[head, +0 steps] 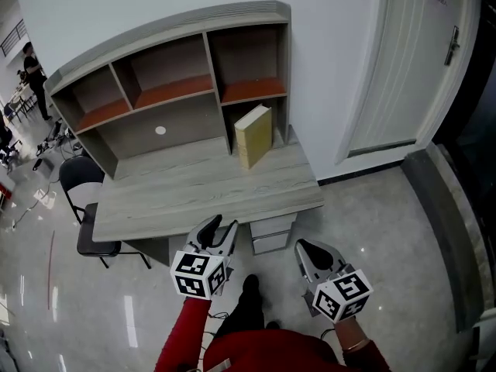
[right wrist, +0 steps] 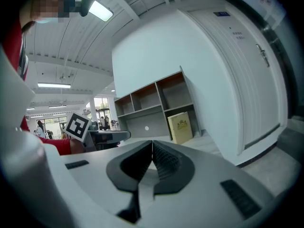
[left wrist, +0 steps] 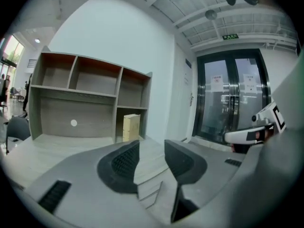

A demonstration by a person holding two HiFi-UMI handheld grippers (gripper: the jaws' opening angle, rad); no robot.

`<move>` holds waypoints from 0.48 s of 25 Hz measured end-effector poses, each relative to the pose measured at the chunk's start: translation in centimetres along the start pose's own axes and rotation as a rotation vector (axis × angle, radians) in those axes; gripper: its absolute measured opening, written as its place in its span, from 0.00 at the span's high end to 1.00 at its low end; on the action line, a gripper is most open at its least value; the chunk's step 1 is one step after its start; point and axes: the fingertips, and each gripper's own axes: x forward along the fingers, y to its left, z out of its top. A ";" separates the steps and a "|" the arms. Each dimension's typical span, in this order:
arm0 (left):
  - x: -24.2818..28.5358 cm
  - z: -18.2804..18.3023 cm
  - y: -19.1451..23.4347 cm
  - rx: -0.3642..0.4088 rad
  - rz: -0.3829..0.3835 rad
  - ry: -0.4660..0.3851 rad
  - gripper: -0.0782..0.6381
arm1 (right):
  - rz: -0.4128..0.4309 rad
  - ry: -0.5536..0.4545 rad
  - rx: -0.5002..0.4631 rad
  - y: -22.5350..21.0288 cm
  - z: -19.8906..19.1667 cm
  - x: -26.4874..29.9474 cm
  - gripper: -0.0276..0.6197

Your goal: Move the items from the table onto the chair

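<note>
Standing upright on the desk [head: 194,196], the book [head: 253,136] lies ahead; the left gripper [head: 219,229], parted and empty, seems nearer than the closed, empty right gripper [head: 308,248].

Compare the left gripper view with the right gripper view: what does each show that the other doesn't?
Only the left gripper view: dark glass double doors, the right gripper seen side-on, and the left gripper with its fingers apart, nothing between them.
Only the right gripper view: the left gripper's marker cube, and the right gripper's own fingers closed together, empty.
Both: the table, the shelf unit on it, and the tan box standing upright in the lower right compartment.
</note>
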 end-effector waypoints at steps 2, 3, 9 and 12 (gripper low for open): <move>3.8 -0.1 2.2 0.015 0.014 0.028 0.61 | -0.021 0.004 -0.012 -1.9 0.7 2.6 0.94; 5.9 -0.1 3.4 0.016 0.024 0.040 0.57 | -0.033 0.006 -0.014 -2.9 1.1 4.0 0.94; 19.1 0.8 10.2 0.002 0.024 0.115 0.46 | -0.123 0.020 -0.013 -8.9 5.4 12.7 0.94; 24.9 0.3 11.9 0.028 0.011 0.182 0.44 | -0.168 0.026 0.012 -11.2 7.2 15.8 0.94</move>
